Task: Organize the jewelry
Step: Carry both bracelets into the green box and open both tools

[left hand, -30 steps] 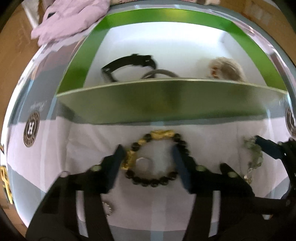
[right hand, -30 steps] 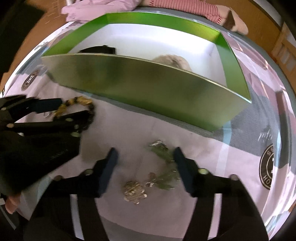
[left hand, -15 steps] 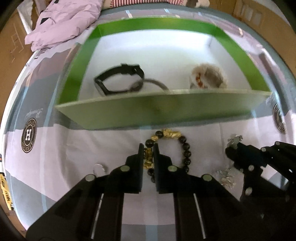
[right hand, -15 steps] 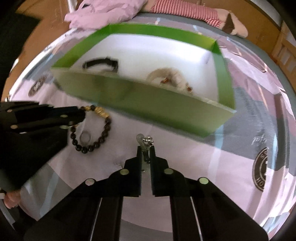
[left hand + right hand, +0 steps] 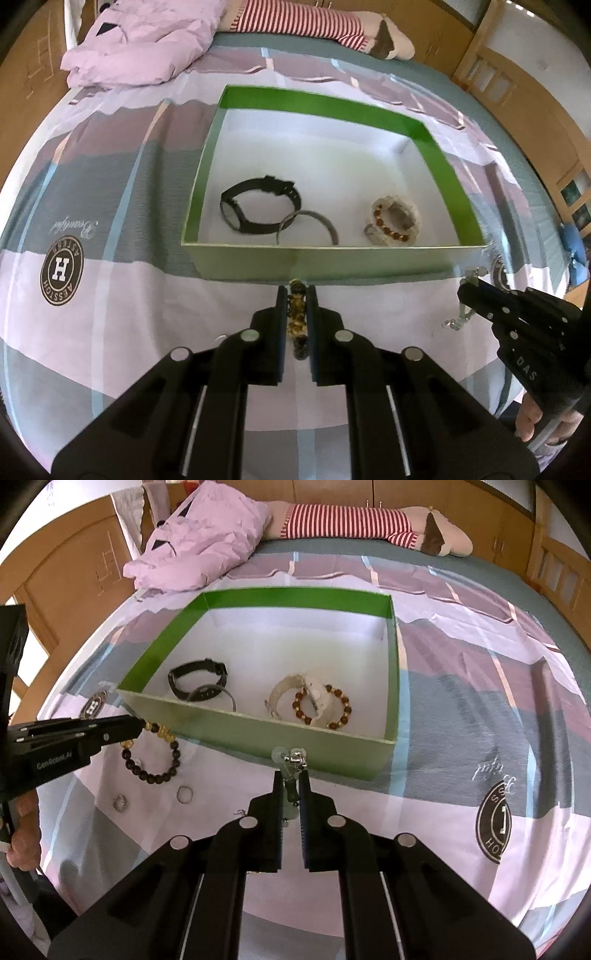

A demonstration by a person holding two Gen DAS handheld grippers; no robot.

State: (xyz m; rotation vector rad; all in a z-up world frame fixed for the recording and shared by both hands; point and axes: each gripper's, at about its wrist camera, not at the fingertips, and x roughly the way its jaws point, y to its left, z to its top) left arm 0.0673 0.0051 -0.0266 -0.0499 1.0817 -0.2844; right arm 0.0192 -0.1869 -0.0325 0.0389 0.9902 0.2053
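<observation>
Left wrist view first: the left gripper (image 5: 296, 295) is sitting with its flat black fingers pinched on the dark bead bracelet (image 5: 297, 314), round glossy beads with some gold-looking ones poking out past the tips. It's hanging just in front of the near wall of the green box (image 5: 369, 264), a shallow cardboard thing with a white floor, lying in the middle of the bed (image 5: 129, 295). Inside, toward the near wall, a black watch (image 5: 255, 208) with a smooth strap is lying beside a thin grey bangle (image 5: 310, 225), and a pale chunky bracelet (image 5: 397, 221) is sitting to the right with an amber bead bracelet (image 5: 388, 227) on it. The right gripper (image 5: 467, 295) is showing at the right edge with a silvery chain piece (image 5: 461, 317) dangling from it.

Right wrist view: the right gripper (image 5: 291, 779) is clamped on that chain piece (image 5: 291, 764), a pale green bead and a metal clasp sticking up past the tips, right at the box's (image 5: 332, 753) near wall. The left gripper (image 5: 136, 725) is holding the bead bracelet (image 5: 155, 760) by its gold section, the loop drooping over the printed bedsheet (image 5: 461, 757). Two small rings, one plain (image 5: 184, 794) and one textured (image 5: 120, 802), are lying on the sheet near the bed's near edge. A crumpled lilac blanket (image 5: 199, 546) is bunched at the far left corner.
</observation>
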